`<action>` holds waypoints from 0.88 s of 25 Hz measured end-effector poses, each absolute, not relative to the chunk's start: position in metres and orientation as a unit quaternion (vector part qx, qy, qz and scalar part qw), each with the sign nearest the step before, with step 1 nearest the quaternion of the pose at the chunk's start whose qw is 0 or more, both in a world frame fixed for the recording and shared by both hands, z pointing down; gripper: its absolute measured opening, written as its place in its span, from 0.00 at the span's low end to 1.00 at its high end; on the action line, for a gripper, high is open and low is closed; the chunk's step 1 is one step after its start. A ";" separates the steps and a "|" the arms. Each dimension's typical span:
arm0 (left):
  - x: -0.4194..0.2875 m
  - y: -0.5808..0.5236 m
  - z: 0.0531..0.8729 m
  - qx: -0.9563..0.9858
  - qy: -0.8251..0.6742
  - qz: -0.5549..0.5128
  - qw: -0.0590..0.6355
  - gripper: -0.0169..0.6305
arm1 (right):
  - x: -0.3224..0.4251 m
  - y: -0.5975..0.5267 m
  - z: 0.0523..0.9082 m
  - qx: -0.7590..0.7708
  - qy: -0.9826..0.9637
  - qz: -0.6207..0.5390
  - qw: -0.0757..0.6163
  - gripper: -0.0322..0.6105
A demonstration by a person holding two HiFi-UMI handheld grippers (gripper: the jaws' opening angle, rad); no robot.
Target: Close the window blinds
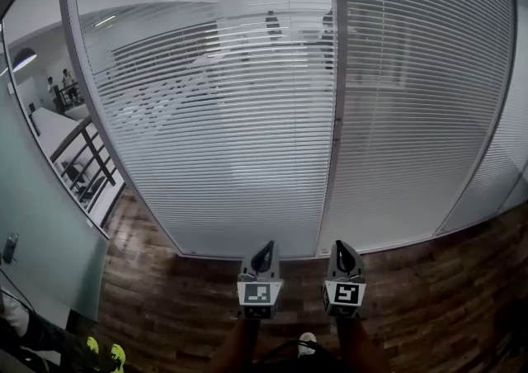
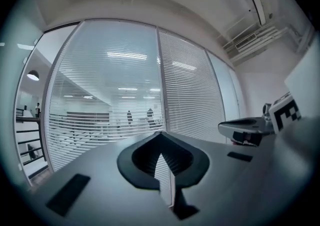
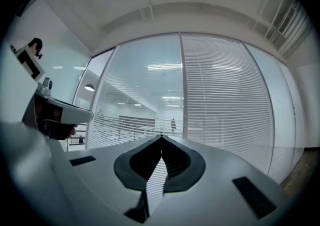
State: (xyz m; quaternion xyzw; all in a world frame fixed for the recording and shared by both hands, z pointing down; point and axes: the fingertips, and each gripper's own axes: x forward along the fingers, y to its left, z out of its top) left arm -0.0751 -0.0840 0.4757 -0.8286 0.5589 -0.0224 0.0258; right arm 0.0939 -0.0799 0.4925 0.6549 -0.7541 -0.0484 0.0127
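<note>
Head view: window blinds (image 1: 247, 115), slats half-open.

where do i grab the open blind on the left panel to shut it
No wand, cord or knob shows on the left blind, so probably look for one along the post beside it, coming straight on. Its thin level slats give no sound grip. Both the left gripper and right gripper are shut.

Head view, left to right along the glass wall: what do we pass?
teal frosted glass pane → white slatted blind with see-through gaps → grey vertical mullion → white slatted blind that looks opaque → narrow white blind at right edge
</note>
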 end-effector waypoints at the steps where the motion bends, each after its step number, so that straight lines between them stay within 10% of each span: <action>1: -0.075 -0.091 0.474 -0.828 0.560 -0.020 0.029 0.02 | 0.096 -0.087 0.492 0.656 -0.753 -0.046 0.016 0.05; 22: -0.055 -0.151 0.504 -0.810 0.585 -0.042 -0.023 0.02 | 0.125 -0.161 0.512 0.638 -0.769 -0.013 0.042 0.05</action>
